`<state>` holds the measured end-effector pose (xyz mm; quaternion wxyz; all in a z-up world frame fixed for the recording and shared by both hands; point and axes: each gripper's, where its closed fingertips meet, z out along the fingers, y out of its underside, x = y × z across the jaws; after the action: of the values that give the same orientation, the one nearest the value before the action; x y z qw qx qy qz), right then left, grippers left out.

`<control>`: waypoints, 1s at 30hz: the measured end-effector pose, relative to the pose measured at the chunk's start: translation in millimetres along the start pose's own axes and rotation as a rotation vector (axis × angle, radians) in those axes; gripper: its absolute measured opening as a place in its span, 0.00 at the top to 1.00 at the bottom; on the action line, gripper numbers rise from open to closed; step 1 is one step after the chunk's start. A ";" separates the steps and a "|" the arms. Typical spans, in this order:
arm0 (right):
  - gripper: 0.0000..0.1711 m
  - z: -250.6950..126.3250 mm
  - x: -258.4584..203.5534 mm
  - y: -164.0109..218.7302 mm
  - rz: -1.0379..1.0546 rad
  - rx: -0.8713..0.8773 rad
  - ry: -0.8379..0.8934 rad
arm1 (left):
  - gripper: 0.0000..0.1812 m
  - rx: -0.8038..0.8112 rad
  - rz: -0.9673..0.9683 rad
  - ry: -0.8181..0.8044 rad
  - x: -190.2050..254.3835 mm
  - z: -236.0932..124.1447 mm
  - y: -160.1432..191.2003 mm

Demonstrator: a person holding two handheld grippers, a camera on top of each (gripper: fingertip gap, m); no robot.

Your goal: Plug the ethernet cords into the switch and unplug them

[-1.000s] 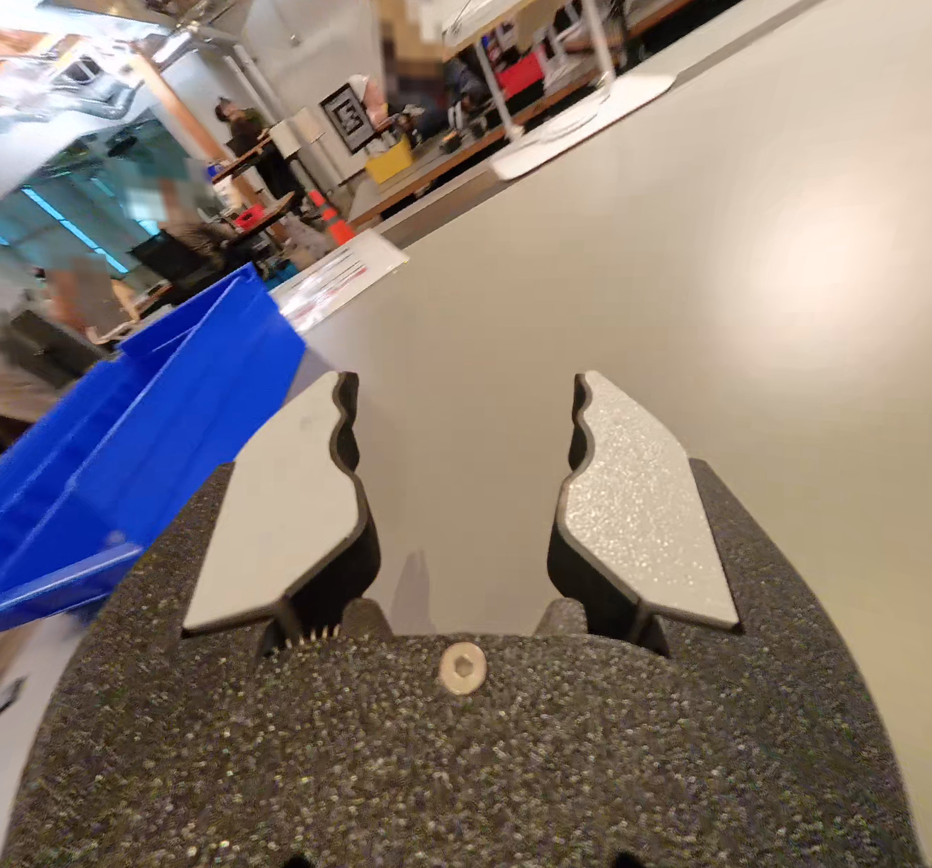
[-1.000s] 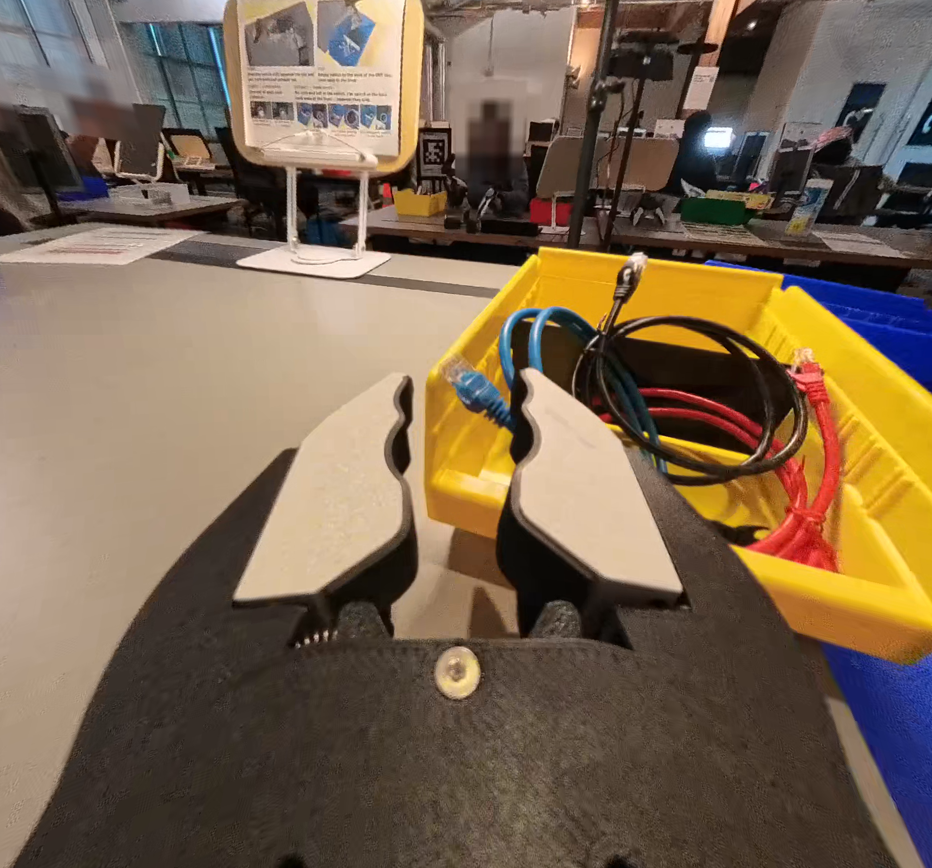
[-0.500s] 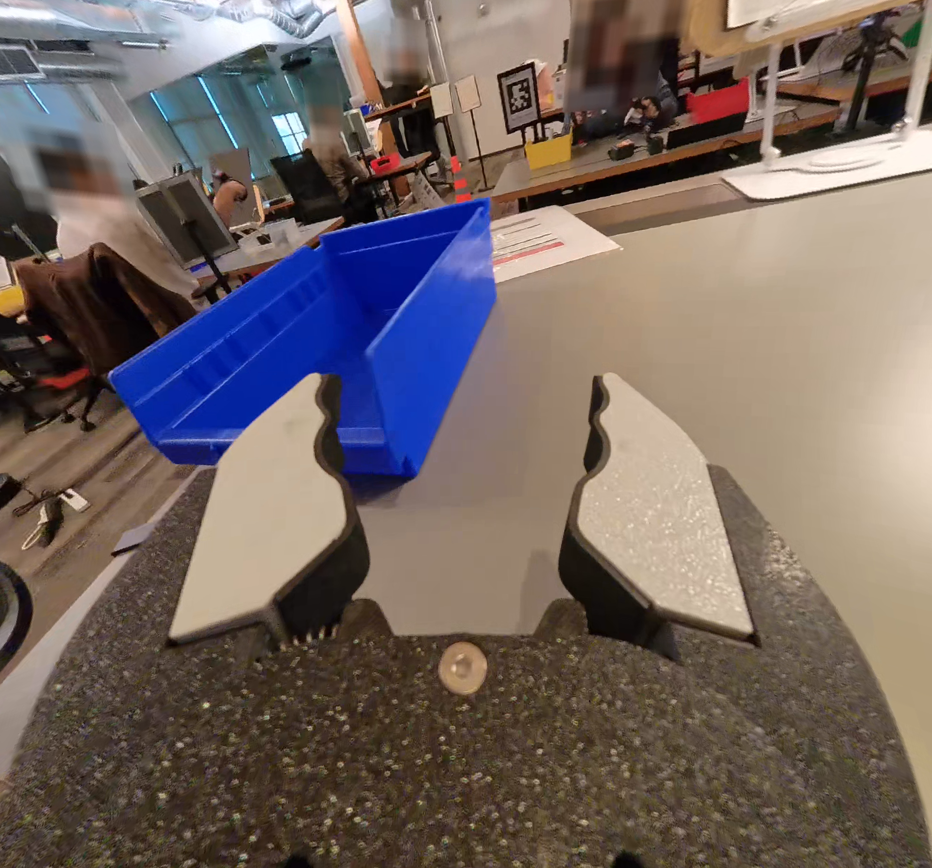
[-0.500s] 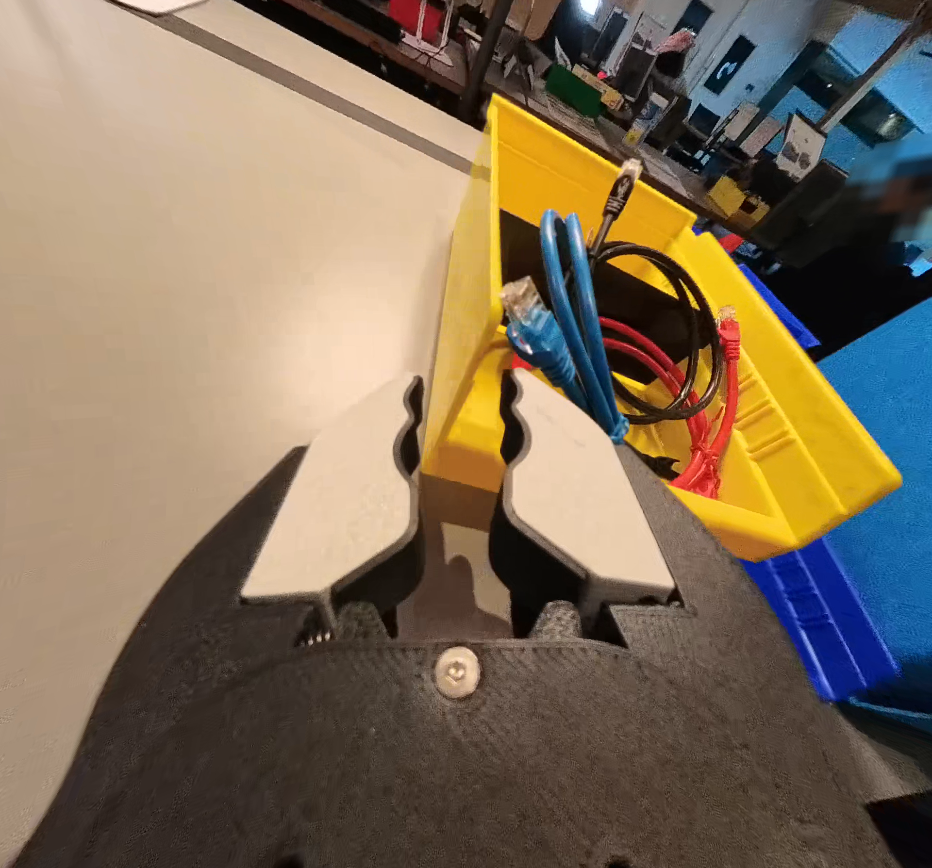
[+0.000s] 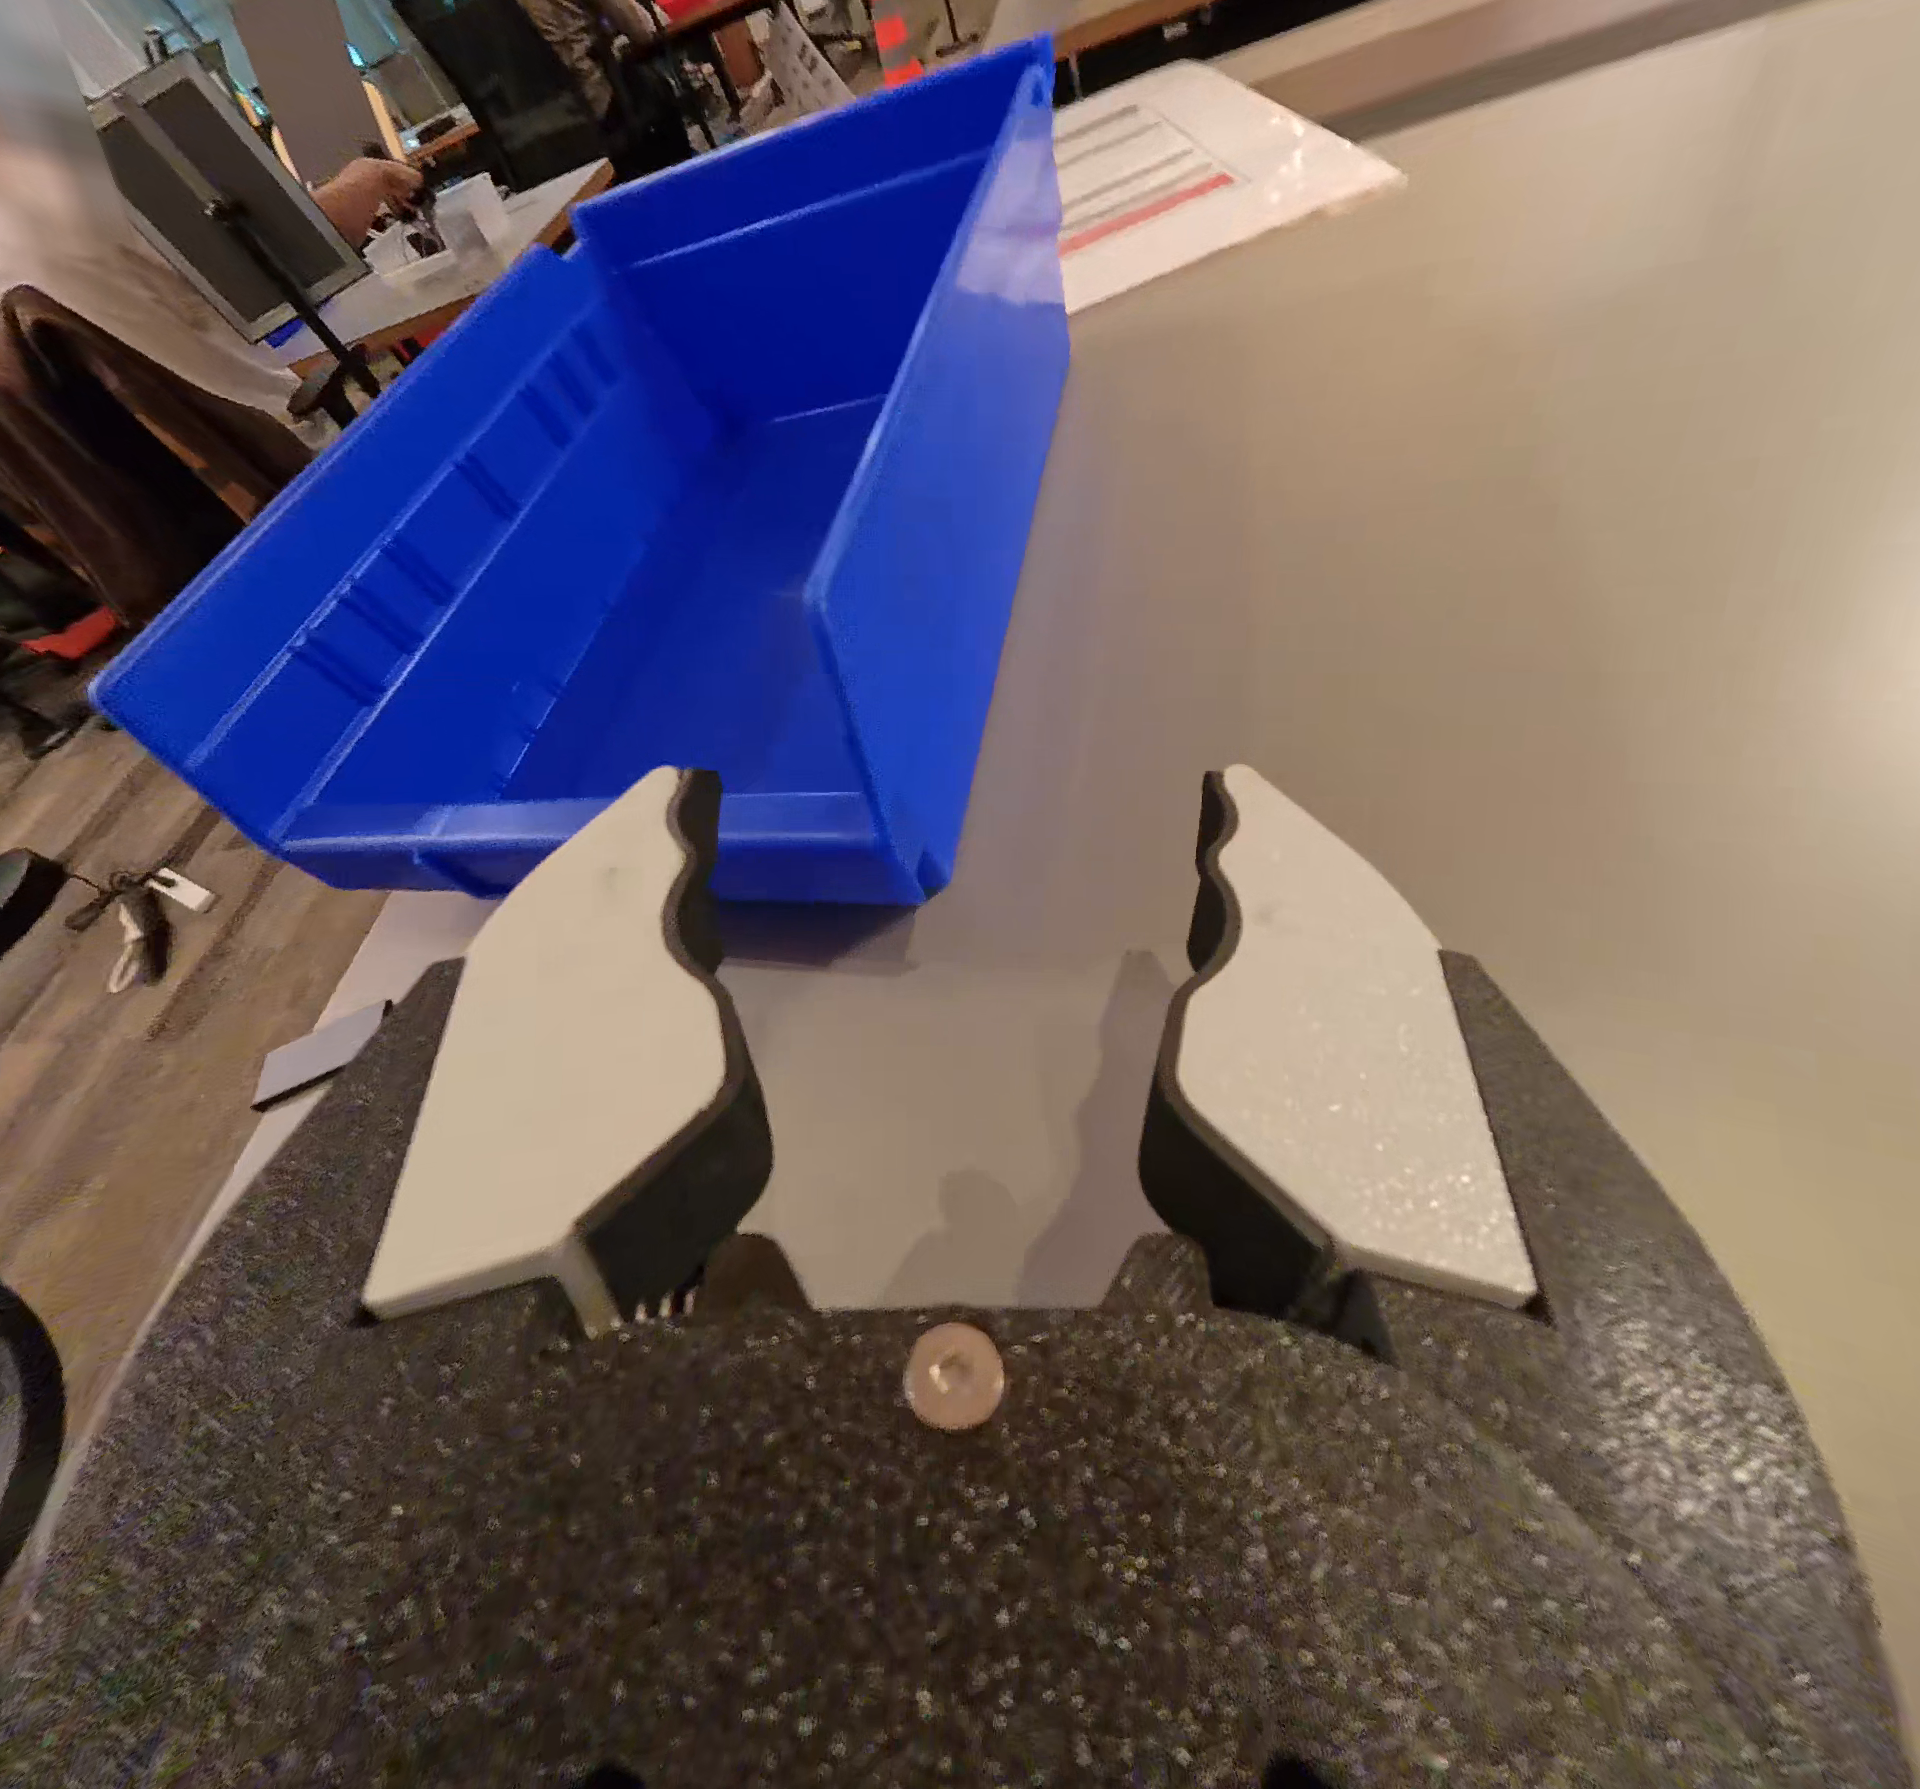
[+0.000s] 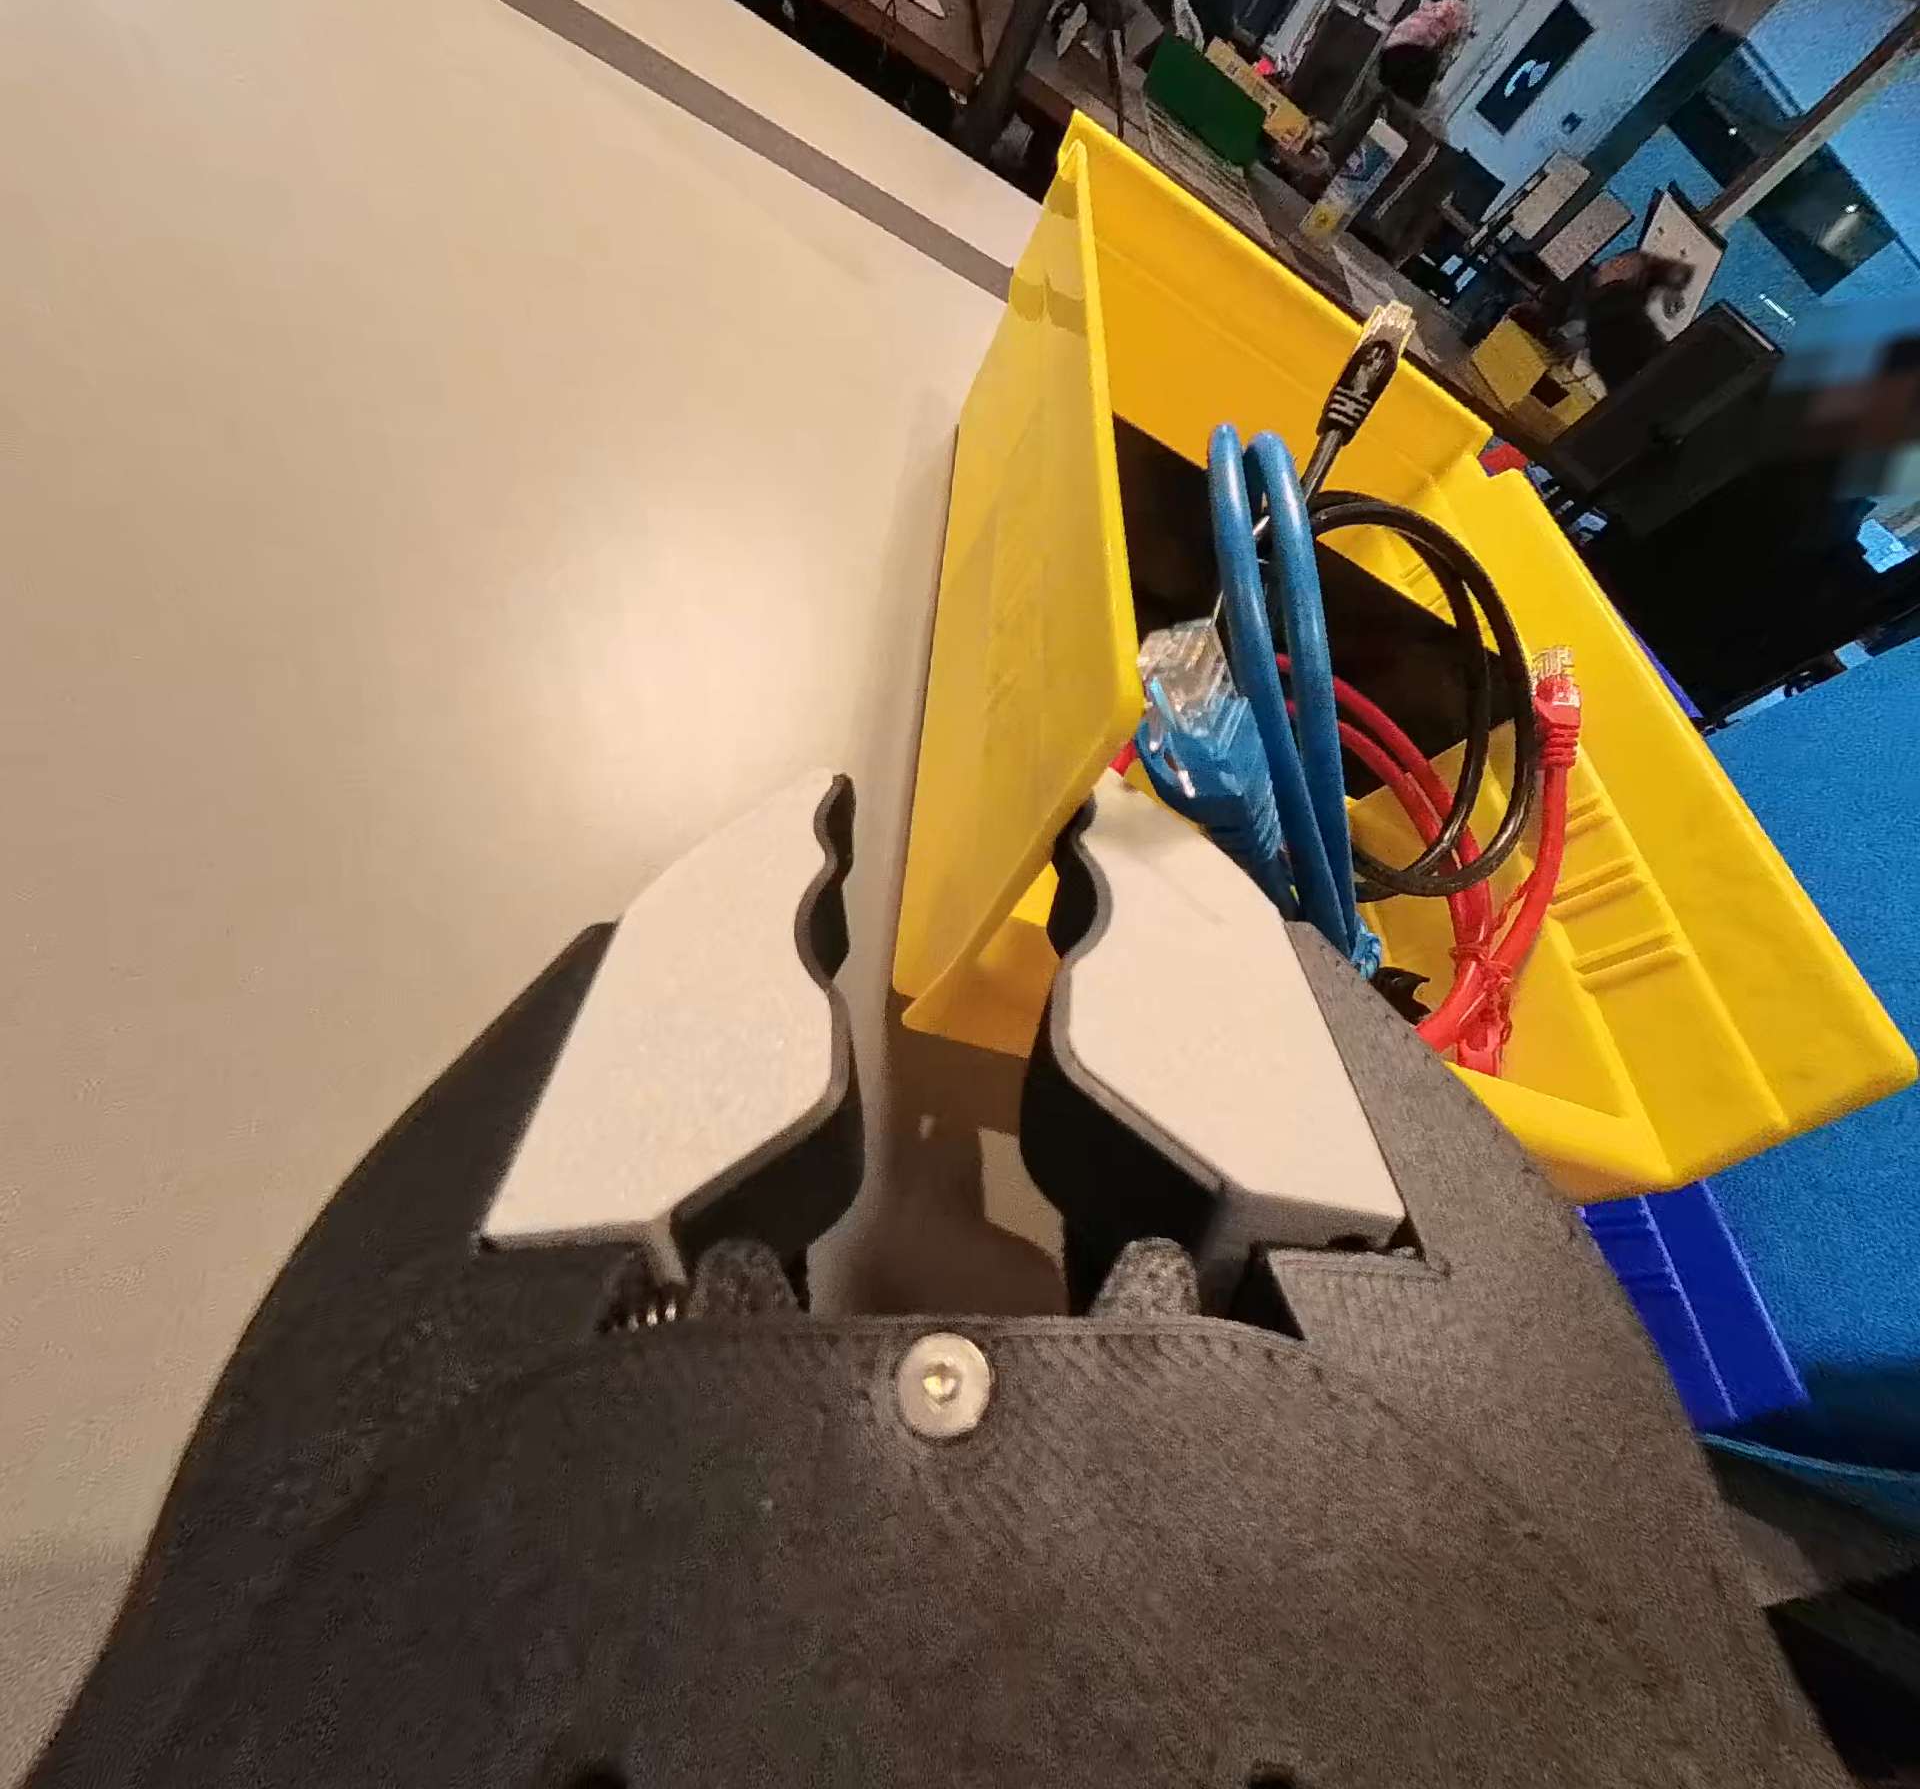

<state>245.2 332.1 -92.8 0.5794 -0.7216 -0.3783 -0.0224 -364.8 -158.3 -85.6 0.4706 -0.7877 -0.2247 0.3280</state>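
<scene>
A yellow bin (image 6: 1029, 596) holds a coiled blue ethernet cord (image 6: 1278, 659), a black cord (image 6: 1496, 617) and a red cord (image 6: 1548, 804). A dark object lies under them; I cannot tell what it is. My right gripper (image 6: 951, 804) is narrowly open. Its fingers straddle the bin's near left wall, one outside and one inside, next to the blue cord's plug (image 6: 1184, 679). My left gripper (image 5: 956, 804) is wide open and empty, just in front of an empty blue bin (image 5: 935, 451). No switch is clearly seen.
Both bins sit on a grey table (image 5: 1455, 596). A second blue bin (image 6: 1683, 1303) is under or beside the yellow one. A laminated sheet (image 5: 1174, 170) lies past the empty blue bin. The table's left edge drops to the floor (image 5: 156, 1064). Some 80 cm of space lies between my two pairs of fingers.
My left gripper swung left and down toward the empty blue bin, which now looms closer. My right gripper rolled and closed in on the yellow bin until its fingers straddle the wall.
</scene>
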 end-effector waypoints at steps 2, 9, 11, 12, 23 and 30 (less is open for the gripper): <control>0.79 1.3 -0.1 -0.2 0.000 -0.003 -0.001 | 0.52 -0.025 0.044 -0.002 3.3 5.1 2.7; 0.79 2.2 2.2 -1.2 -0.001 -0.001 0.022 | 0.63 -0.052 0.118 -0.025 6.6 19.7 2.5; 0.80 2.5 4.6 -2.4 0.014 0.005 0.030 | 0.66 -0.052 0.109 -0.042 3.8 22.1 1.4; 0.80 3.2 6.2 -3.1 0.030 0.007 0.032 | 0.69 -0.050 0.103 -0.051 2.0 22.8 0.8; 0.89 16.6 22.0 -10.0 0.166 0.010 0.071 | 0.94 -0.042 0.028 -0.042 -15.2 33.0 3.0; 0.96 13.1 7.2 -17.2 0.073 0.056 0.035 | 0.96 0.080 0.145 0.220 24.0 16.4 -4.7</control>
<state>235.2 347.7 -79.6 0.6062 -0.7180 -0.3421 -0.0035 -360.5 -130.6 -94.4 0.4986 -0.8136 -0.1011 0.2813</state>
